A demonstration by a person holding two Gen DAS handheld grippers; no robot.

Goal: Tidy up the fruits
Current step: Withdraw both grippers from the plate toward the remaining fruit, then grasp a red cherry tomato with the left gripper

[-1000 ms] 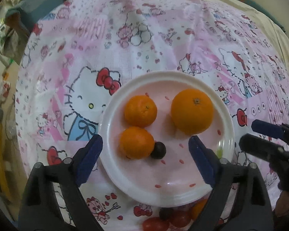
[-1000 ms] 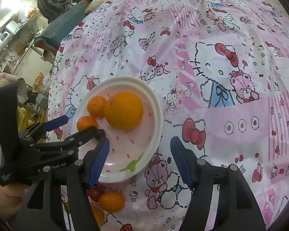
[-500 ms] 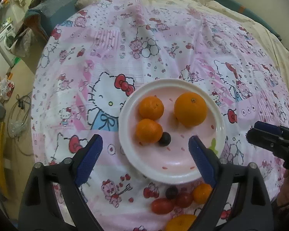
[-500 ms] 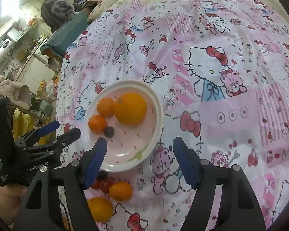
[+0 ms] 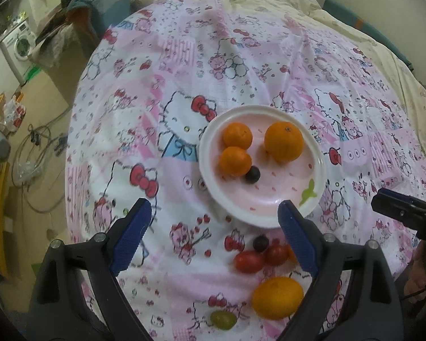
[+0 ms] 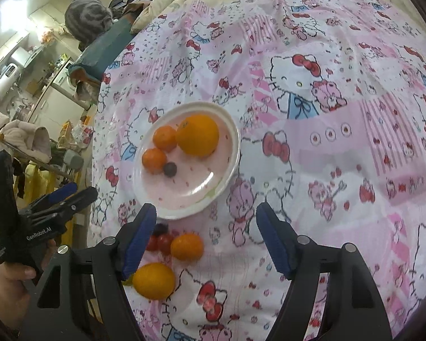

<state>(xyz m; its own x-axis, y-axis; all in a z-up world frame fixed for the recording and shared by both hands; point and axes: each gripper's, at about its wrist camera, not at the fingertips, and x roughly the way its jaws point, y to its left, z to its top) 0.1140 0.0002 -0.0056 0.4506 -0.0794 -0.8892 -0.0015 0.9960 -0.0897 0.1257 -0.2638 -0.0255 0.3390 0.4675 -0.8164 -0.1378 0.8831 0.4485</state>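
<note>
Left wrist view: we hold the left gripper [image 5: 213, 238] above the cloth [image 5: 241, 65], jaws wide apart and empty. Ahead sits the plate [image 5: 319, 170], already carrying a large orange [image 5: 283, 141], two mandarins [image 5: 237, 135] [image 5: 235, 161] and one dark grape [image 5: 252, 174]. So four pieces look sorted. Still loose on the cloth, nearer us than the plate: a second dark grape [image 5: 260, 243], two cherry tomatoes [image 5: 248, 261] [image 5: 276, 254], a yellow-orange citrus [image 5: 277, 297] and a green grape [image 5: 223, 320]. An orange sliver shows behind our right-hand finger; we cannot tell what it is from here.

Right wrist view: the right gripper [image 6: 206, 237] is likewise spread and holding nothing, just short of the plate's near rim. This view resolves the sliver: a small mandarin [image 6: 187, 246] beside the tomatoes. The citrus lies close to our left finger [image 6: 139, 238].

Judgement: we are under halfway; six loose pieces remain, all clustered together, near both grippers.
</note>
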